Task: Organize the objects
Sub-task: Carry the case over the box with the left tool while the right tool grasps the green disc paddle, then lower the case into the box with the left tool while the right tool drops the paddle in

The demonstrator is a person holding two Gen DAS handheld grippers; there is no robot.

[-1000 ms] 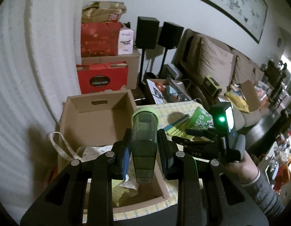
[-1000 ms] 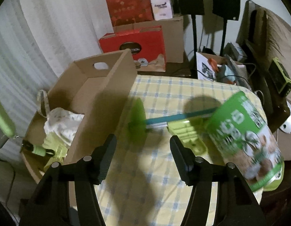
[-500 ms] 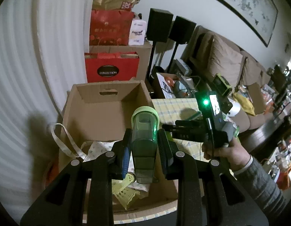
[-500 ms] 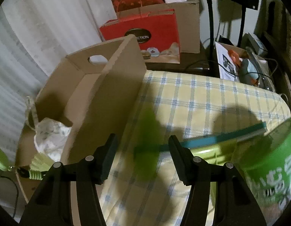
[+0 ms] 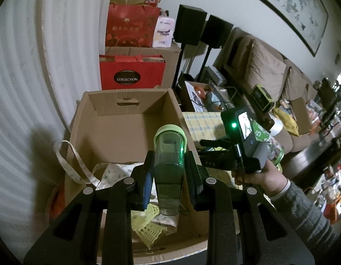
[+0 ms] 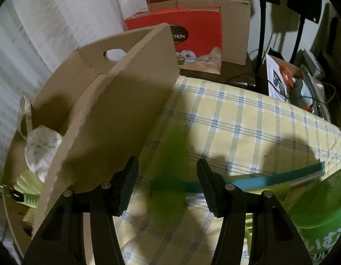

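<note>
One checked tablecloth (image 6: 247, 119) under cardboard box (image 5: 130, 121), sofa (image 5: 265, 70) beyond

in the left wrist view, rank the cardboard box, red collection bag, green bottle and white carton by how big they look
1. cardboard box, plainly largest.
2. red collection bag.
3. green bottle, shut in the left gripper; it sits very near the camera, so its rank against the bag is unsure.
4. white carton, smallest and farthest.

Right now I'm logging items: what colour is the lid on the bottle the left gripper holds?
Light green lid on a smoky translucent bottle; clearest in the left wrist view.
</note>
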